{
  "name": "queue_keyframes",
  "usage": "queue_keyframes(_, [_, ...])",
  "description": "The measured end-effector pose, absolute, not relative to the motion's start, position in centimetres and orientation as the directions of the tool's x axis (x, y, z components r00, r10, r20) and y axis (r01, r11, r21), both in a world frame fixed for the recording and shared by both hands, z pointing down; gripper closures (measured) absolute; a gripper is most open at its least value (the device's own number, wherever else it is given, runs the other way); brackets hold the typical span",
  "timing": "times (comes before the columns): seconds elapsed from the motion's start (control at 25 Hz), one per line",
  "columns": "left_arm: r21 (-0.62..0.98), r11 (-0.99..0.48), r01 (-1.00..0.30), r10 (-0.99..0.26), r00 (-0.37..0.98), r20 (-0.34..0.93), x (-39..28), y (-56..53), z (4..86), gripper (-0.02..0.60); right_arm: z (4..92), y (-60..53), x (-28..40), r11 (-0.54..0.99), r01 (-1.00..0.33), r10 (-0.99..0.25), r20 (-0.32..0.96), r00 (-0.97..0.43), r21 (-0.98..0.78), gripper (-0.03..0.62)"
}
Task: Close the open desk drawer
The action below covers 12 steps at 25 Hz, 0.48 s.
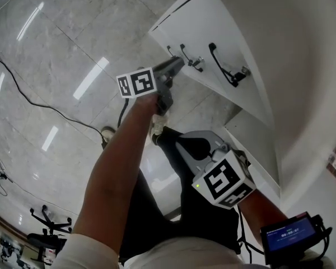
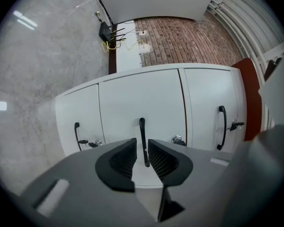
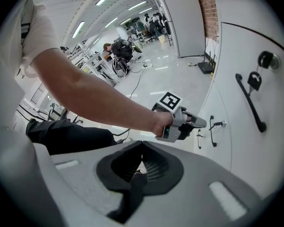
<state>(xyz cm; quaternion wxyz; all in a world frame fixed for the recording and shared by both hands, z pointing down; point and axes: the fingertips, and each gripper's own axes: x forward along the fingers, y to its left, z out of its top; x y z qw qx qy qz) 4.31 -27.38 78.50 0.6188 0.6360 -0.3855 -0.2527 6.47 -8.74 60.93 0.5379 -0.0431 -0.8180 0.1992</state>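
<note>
A white desk unit [image 2: 142,93] shows three fronts side by side, each with a black bar handle. I cannot tell which front stands out. My left gripper [image 2: 142,143] is open by a narrow gap, and the middle handle [image 2: 142,131] lines up in that gap without the pads touching it. In the head view the left gripper [image 1: 178,64] reaches out, its tip just short of the middle handle [image 1: 185,54]. My right gripper [image 3: 142,161] is shut on nothing and is held back near my body [image 1: 190,144]. The right gripper view also shows the left gripper [image 3: 201,123].
Keys hang in the locks [image 2: 177,139] beside the handles. A black cable [image 1: 33,100] runs over the marble floor. My legs and shoes [image 1: 157,129] are below the left arm. A small blue-screened device [image 1: 294,231] sits at the lower right. A router with cables [image 2: 106,32] lies by the brick wall.
</note>
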Motion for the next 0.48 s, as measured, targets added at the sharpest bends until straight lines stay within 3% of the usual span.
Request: queue_keyframes(0.48, [0.966, 0.095, -0.242, -0.794, 0.566, 0.22, 1.4, -20.9, 74.7, 0.54, 61.7, -9.7, 7.8, 0.925, -0.131, 0.268, 0.856, -0.443, -0.357, 0.591])
